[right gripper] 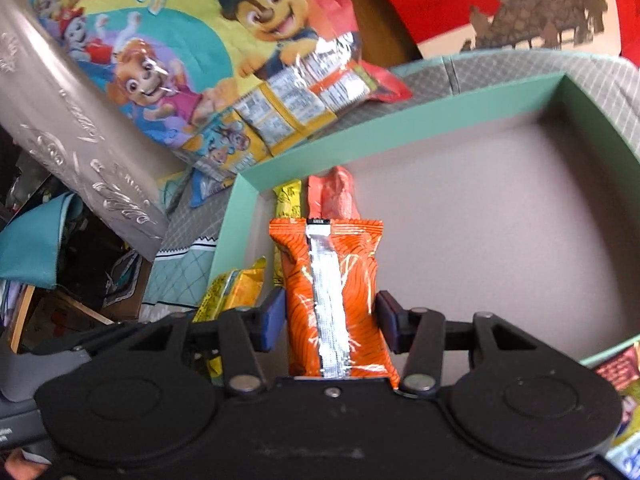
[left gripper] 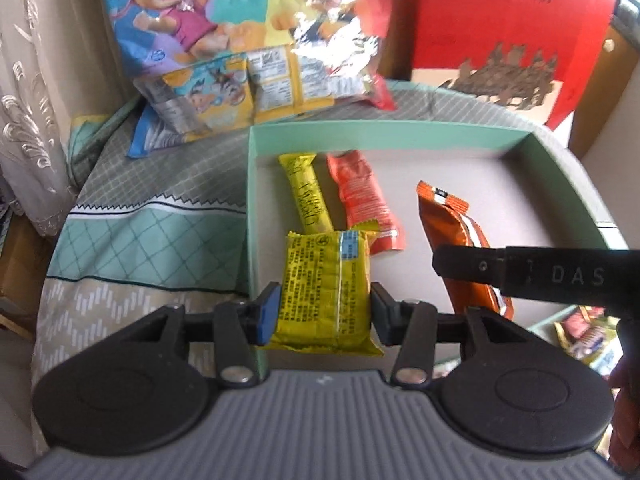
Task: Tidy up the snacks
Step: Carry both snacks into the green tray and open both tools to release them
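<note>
In the left wrist view my left gripper is shut on a yellow snack packet, held over the near left corner of a teal box. A yellow bar and a red-orange bar lie side by side on the box floor. My right gripper is shut on an orange striped packet, silver seam up, over the same corner. From the left wrist view that orange packet hangs to the right, and a black finger of the right gripper crosses it.
A big cartoon-dog snack bag leans behind the box on a green patterned cloth. A red carton stands at the back right, an embroidered curtain at the left. More wrapped snacks lie past the box's right side.
</note>
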Demonstrator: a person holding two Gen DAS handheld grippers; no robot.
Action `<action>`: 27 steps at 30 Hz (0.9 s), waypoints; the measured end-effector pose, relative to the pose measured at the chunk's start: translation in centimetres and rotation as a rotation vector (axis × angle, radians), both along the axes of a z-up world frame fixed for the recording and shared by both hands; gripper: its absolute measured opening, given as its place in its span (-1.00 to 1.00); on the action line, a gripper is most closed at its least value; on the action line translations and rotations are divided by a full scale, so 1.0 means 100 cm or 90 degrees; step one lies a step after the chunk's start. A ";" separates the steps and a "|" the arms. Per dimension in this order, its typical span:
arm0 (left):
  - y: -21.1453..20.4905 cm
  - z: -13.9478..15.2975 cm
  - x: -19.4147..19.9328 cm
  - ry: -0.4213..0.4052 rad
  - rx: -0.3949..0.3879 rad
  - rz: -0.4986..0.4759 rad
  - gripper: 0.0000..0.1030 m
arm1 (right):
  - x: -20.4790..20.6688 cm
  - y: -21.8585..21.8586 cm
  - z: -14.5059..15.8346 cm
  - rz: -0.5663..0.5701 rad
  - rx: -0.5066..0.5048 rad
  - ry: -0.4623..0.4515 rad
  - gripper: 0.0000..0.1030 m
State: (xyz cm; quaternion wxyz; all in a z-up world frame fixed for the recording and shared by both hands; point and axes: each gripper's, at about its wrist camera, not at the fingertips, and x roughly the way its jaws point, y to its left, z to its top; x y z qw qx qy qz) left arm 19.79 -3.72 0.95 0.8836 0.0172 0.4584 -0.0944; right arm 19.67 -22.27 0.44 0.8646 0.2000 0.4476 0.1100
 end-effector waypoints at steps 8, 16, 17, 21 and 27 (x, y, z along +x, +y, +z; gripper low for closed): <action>-0.001 0.007 -0.010 -0.044 0.012 -0.009 0.60 | 0.013 0.004 -0.017 0.005 0.073 0.038 0.39; 0.002 0.016 -0.019 -0.049 -0.012 0.002 0.80 | -0.001 -0.007 0.001 -0.011 0.039 0.006 0.99; 0.001 0.016 -0.021 -0.048 -0.013 0.003 0.84 | -0.004 -0.008 0.003 -0.011 0.036 0.003 1.00; -0.002 0.019 -0.029 -0.051 -0.018 0.000 0.94 | -0.017 -0.016 0.011 -0.010 0.025 -0.004 1.00; -0.006 0.026 -0.047 -0.057 -0.017 -0.002 1.00 | -0.039 -0.029 0.023 -0.009 0.023 -0.020 1.00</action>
